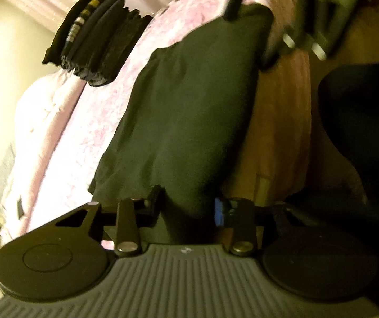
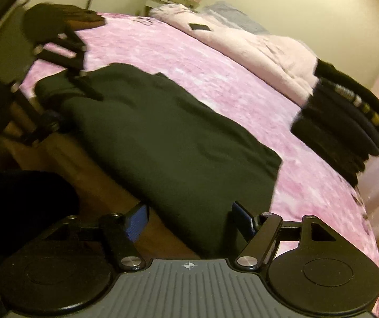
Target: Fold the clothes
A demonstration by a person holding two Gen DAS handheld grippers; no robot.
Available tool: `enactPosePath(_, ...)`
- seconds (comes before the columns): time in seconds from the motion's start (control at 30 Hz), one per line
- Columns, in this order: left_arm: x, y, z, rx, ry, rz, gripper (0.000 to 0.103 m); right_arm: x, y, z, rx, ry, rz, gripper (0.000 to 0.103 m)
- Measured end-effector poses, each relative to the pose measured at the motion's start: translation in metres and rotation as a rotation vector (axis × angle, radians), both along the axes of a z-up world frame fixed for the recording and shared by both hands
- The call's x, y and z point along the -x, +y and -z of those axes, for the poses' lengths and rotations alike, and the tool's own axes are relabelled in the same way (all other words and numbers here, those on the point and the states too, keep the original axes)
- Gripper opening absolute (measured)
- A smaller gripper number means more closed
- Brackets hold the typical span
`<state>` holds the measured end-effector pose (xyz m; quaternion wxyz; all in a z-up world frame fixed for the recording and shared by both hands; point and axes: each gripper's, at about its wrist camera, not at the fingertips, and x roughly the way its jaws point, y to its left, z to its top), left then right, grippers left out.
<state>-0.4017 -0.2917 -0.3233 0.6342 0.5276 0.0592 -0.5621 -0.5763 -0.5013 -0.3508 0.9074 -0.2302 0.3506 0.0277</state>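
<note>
A dark folded garment (image 1: 189, 119) (image 2: 163, 137) lies along the near edge of the pink bedspread (image 1: 104, 111) (image 2: 189, 61). My left gripper (image 1: 186, 204) (image 2: 71, 106) is at one end of it. Bunched cloth fills the narrow gap between its fingers, so it is shut on that end. My right gripper (image 2: 189, 217) (image 1: 250, 37) is at the opposite end. Its blue pads (image 2: 136, 222) stand wide apart on either side of the flat cloth without pinching it. In the left wrist view the right gripper is blurred.
A stack of folded dark clothes (image 1: 91, 42) (image 2: 348, 127) sits farther in on the bed. A pale comforter (image 2: 255, 45) with a black phone (image 2: 200, 27) on it lies at the head end. The brown side of the bed (image 1: 282, 132) drops beside a person's dark clothing (image 1: 361, 119).
</note>
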Motion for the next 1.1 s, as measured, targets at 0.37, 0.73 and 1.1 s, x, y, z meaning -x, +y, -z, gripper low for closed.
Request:
enactPosePath(0.37,-0.024,0.001,-0.024,0.047,0.177,-0.059,0.029,-0.015,0.026,0.034,0.373,-0.019,-0.157,0.071)
enactPosePath(0.73,-0.013,0.001,-0.016,0.018,0.109,-0.054,0.03,-0.015,0.004,0.044,0.384,0.025,-0.099,0.046)
enactPosePath(1.1,-0.012,0.002,-0.013,0.006,0.09,-0.054,0.03,-0.017,0.005,0.041,0.358,0.017,-0.075,0.044)
